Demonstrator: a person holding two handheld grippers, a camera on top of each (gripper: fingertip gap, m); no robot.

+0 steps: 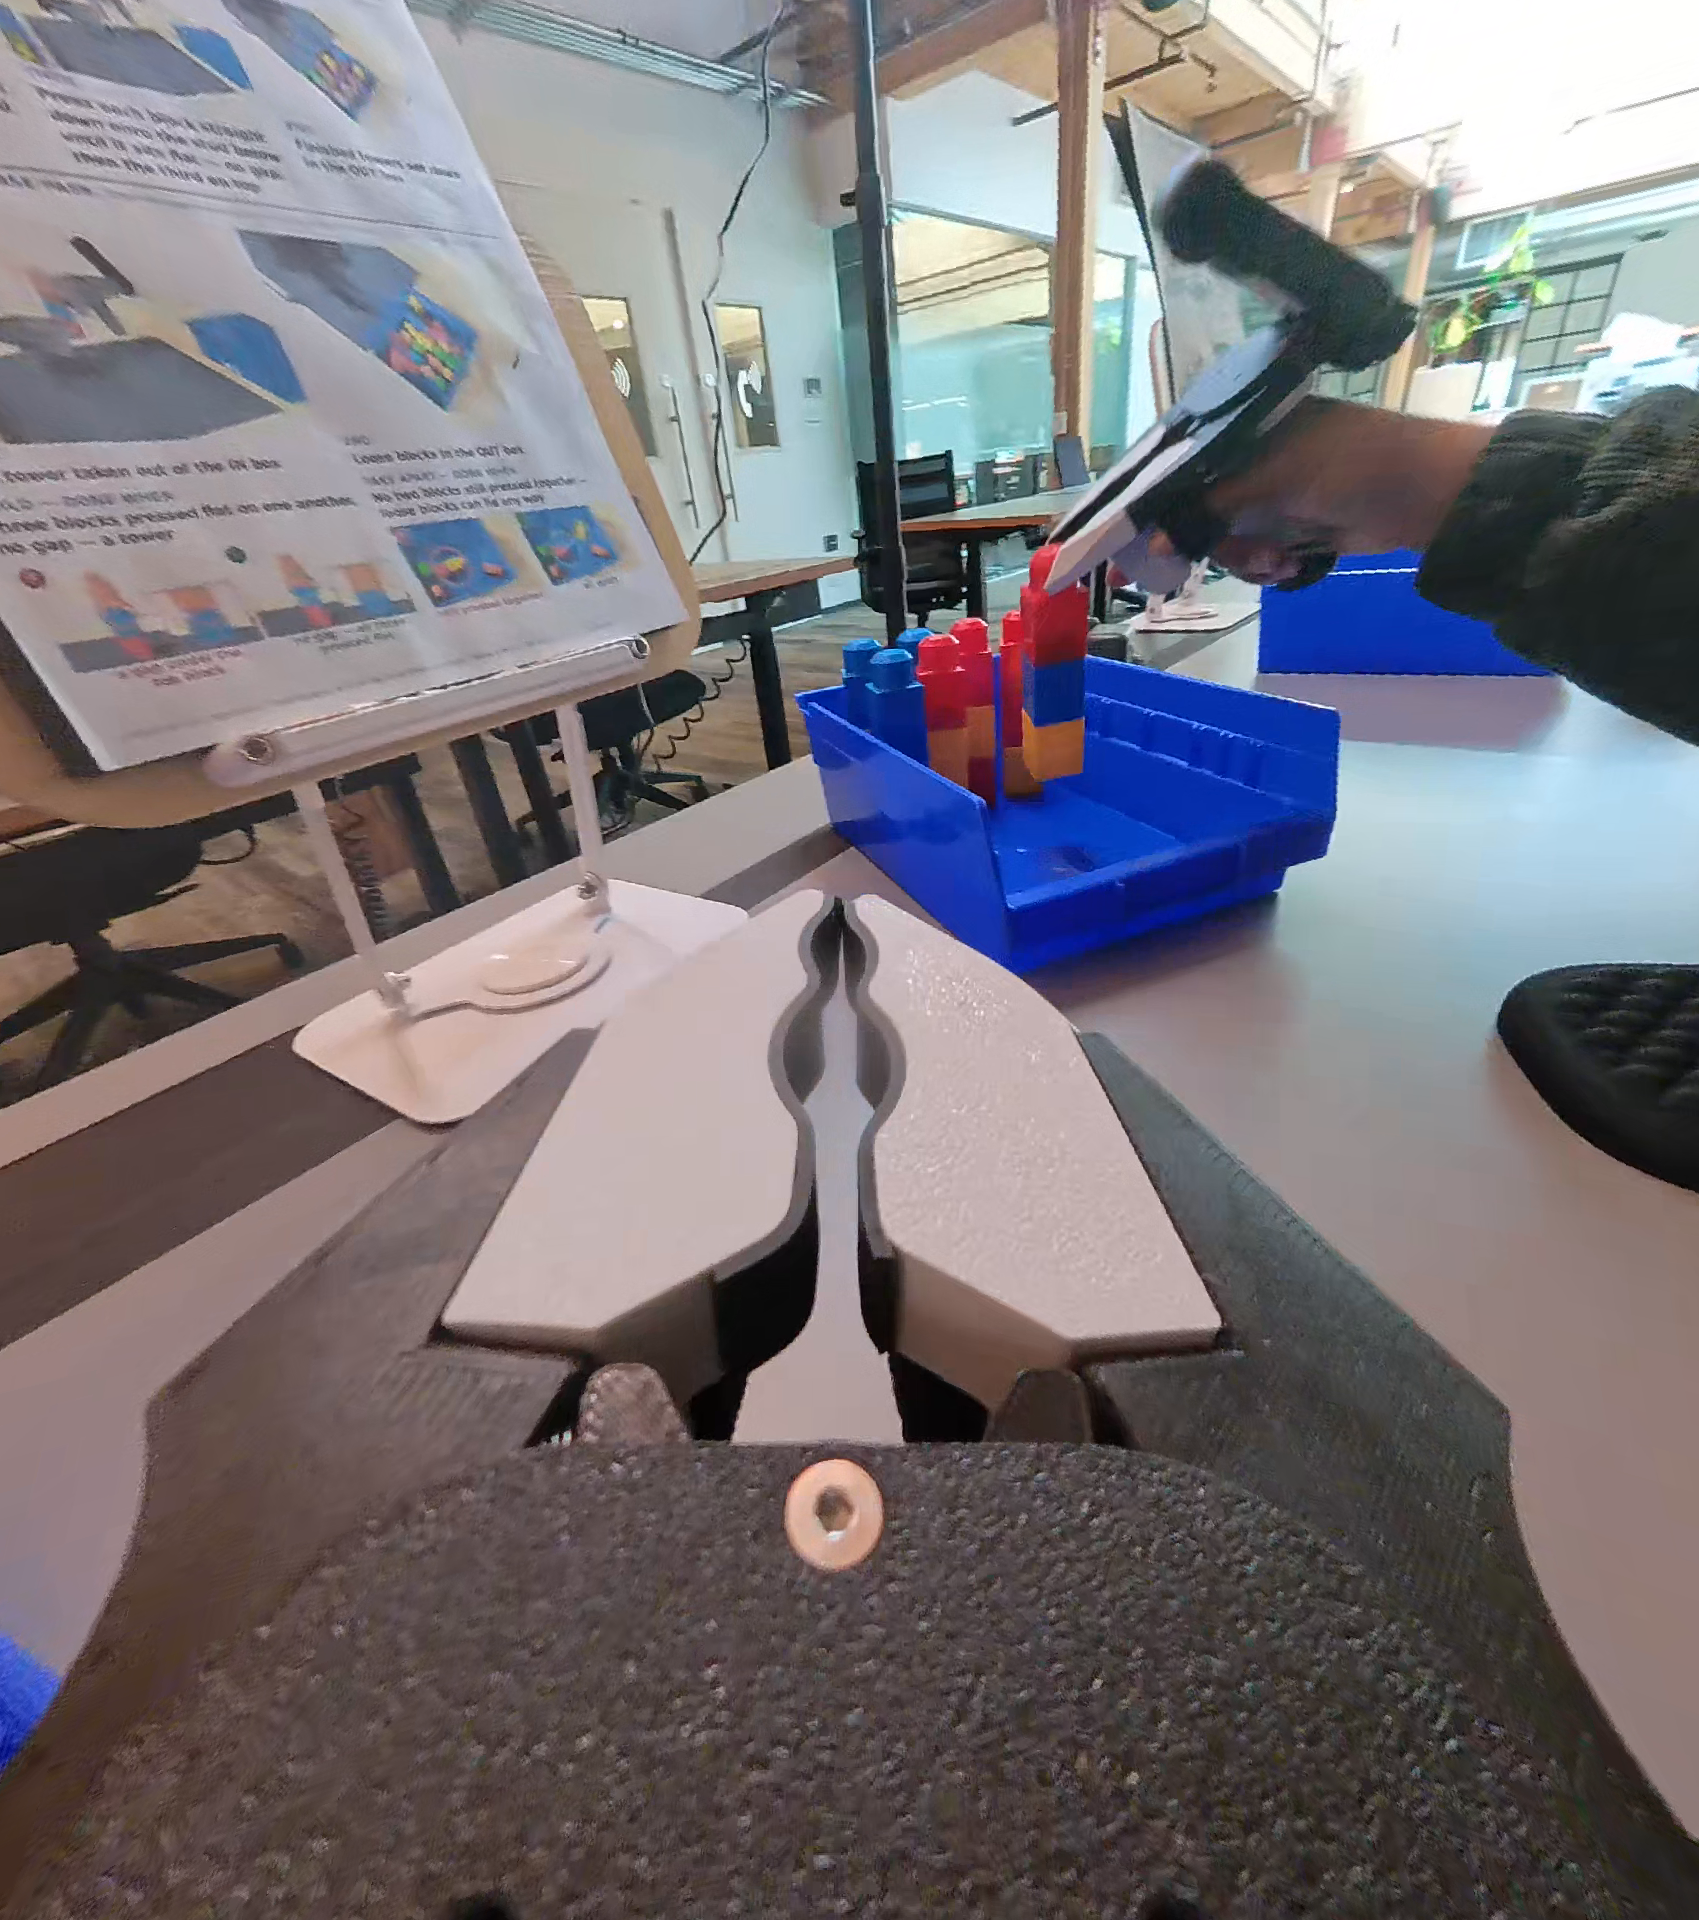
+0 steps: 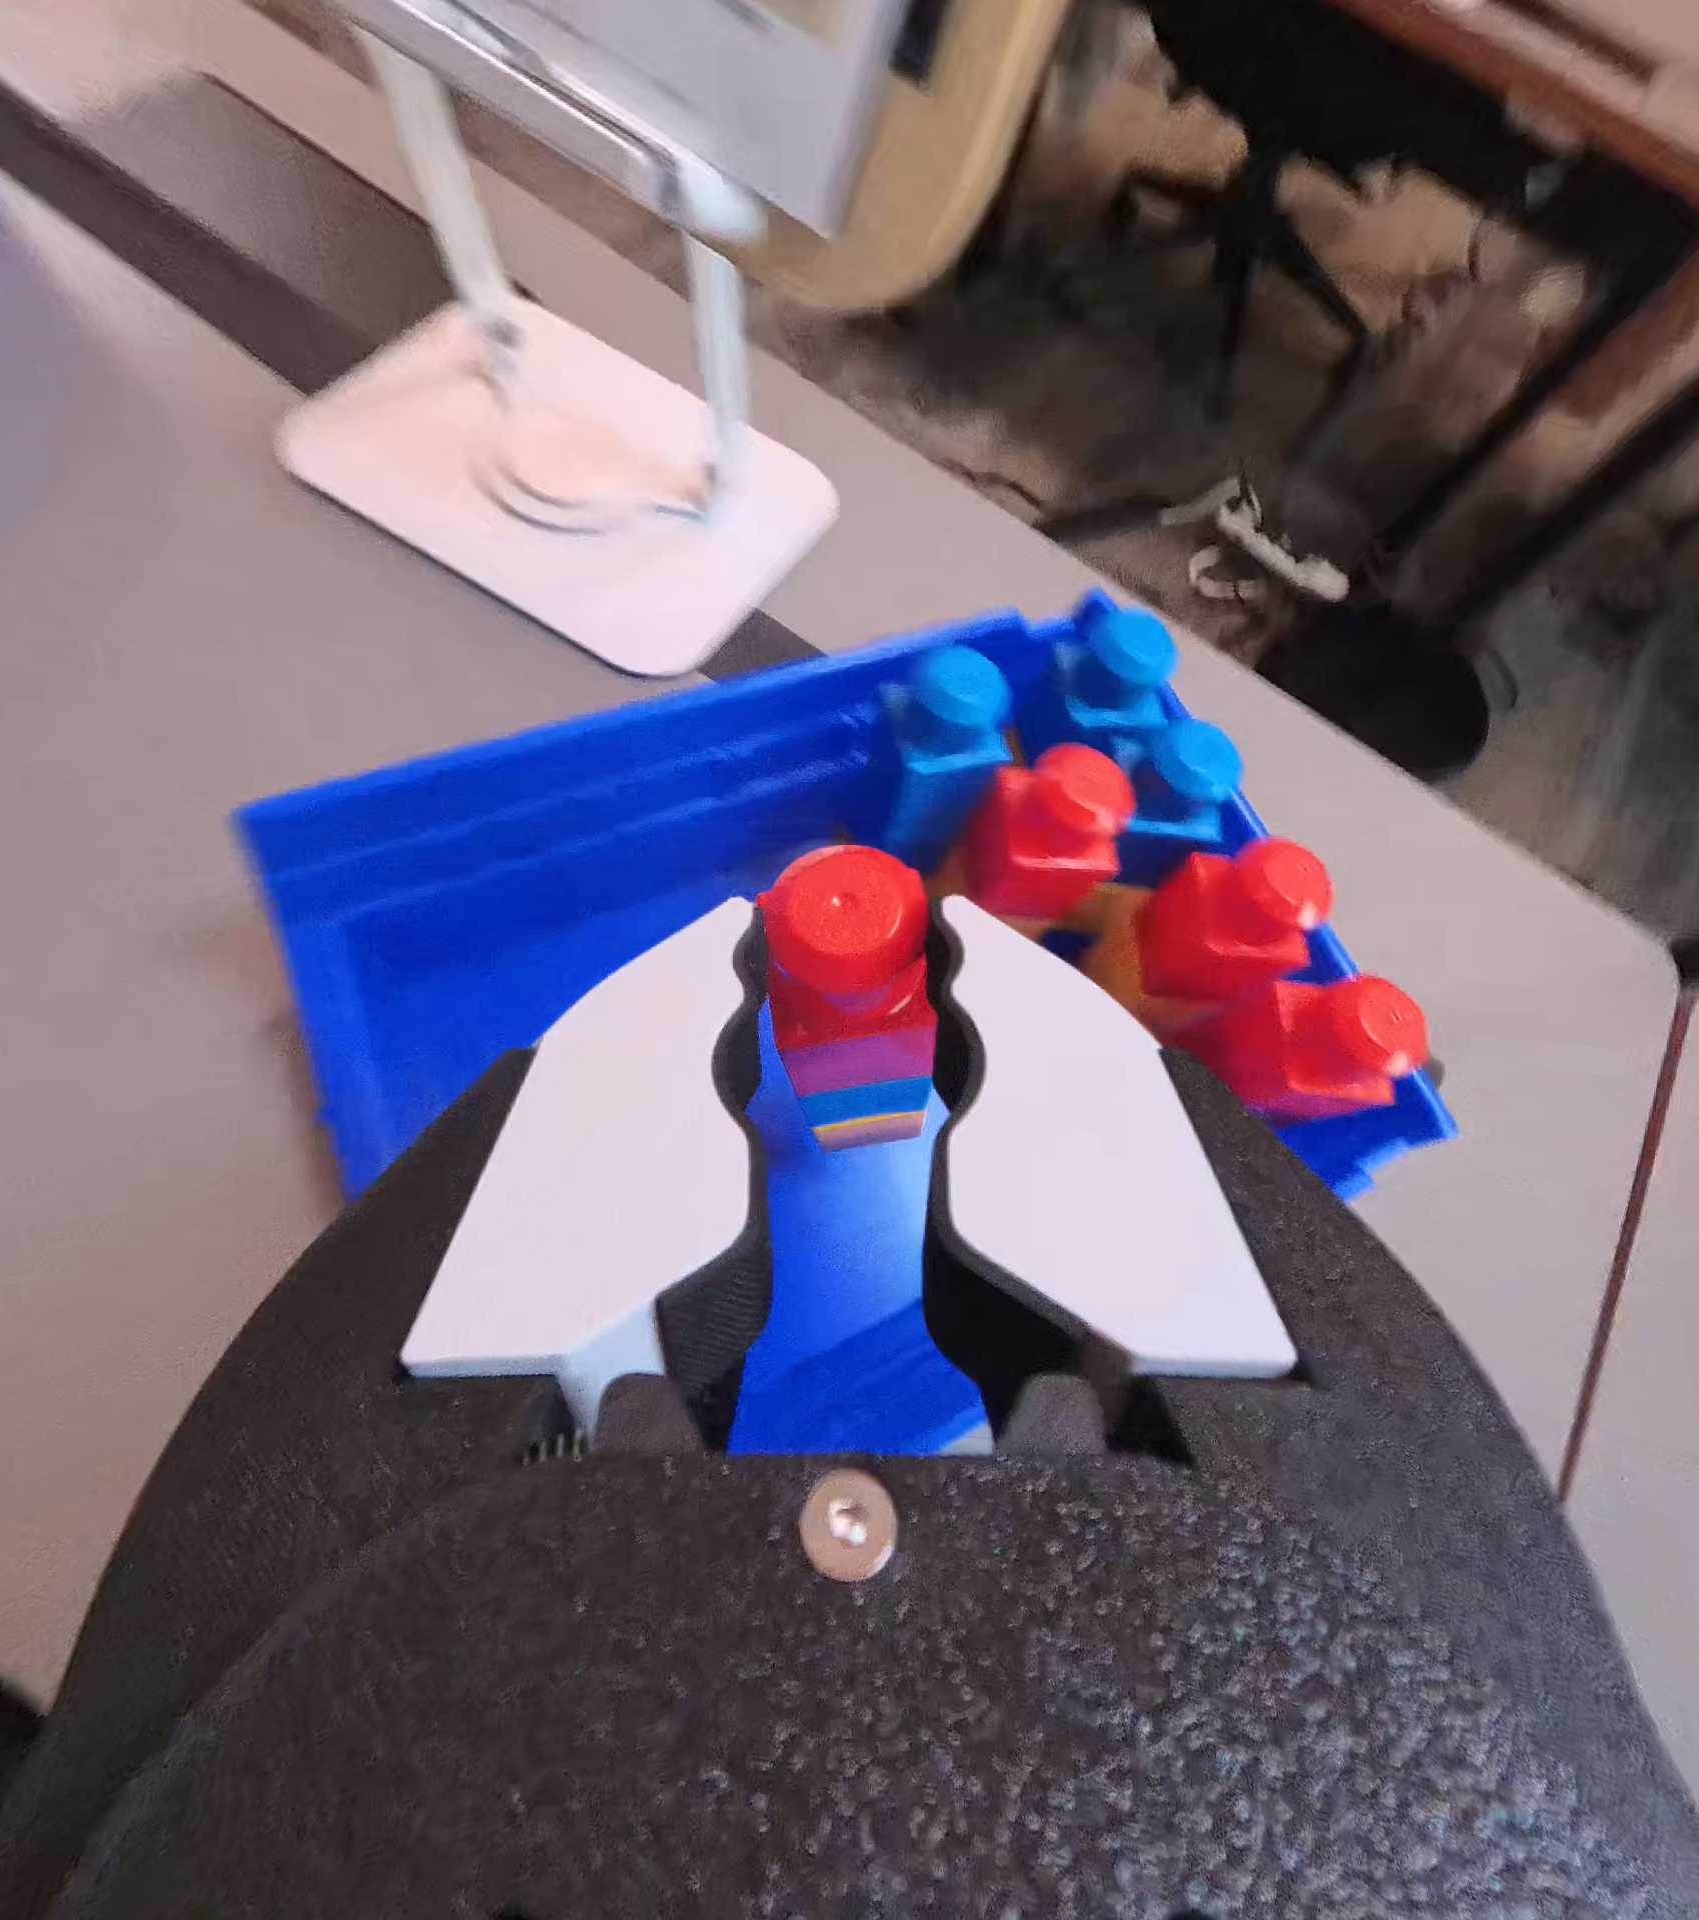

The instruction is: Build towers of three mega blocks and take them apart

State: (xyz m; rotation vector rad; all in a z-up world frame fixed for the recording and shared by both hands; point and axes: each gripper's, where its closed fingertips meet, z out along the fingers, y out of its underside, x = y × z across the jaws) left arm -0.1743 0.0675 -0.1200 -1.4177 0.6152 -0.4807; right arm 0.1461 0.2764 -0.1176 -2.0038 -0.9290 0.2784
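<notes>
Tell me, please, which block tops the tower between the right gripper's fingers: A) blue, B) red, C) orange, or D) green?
B: in the right wrist view the right gripper is closed around a tower whose top block is red, with blue and orange below it in the left wrist view.

Towers [image 1: 970, 696] stand in the bin [image 1: 1167, 873] on the table [image 1: 1447, 1091], right of the stand [image 1: 512, 997].
</notes>
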